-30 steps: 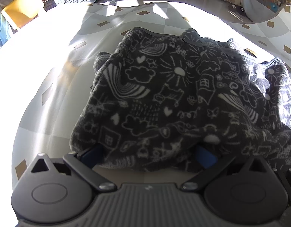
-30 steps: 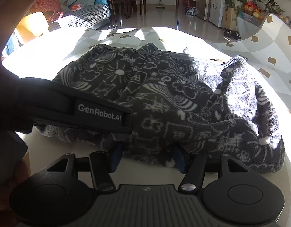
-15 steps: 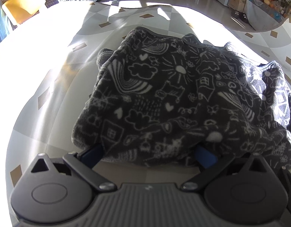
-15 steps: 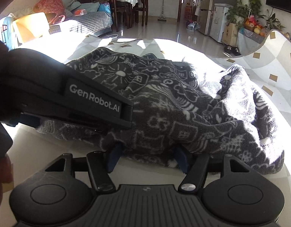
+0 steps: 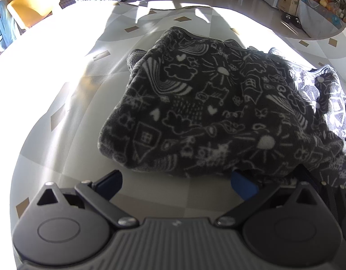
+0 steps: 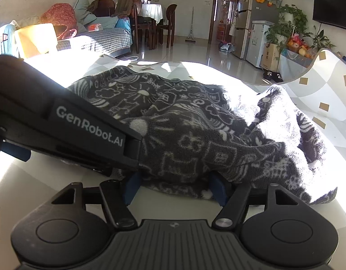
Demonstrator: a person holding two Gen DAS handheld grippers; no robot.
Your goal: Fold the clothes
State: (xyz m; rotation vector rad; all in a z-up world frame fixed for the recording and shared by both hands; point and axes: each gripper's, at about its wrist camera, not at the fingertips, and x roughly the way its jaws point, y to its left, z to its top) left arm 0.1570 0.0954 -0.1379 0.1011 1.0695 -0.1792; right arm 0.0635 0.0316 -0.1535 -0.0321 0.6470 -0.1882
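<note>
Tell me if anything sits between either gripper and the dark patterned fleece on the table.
Nothing visible does. The left gripper faces the near edge of the fleece garment across bare table, jaws spread. The right gripper has just been opening, with the garment's hem between its fingers. The left gripper's body lies beside it, not in its way.

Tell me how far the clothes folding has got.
Done: the dark patterned fleece garment lies doubled into a thick bundle on the table.
In hand: the left tool stands open, clear of the near edge; the right tool has just been opening, the hem between its fingers.
Left: the bundle's right side is rumpled and needs straightening.
</note>
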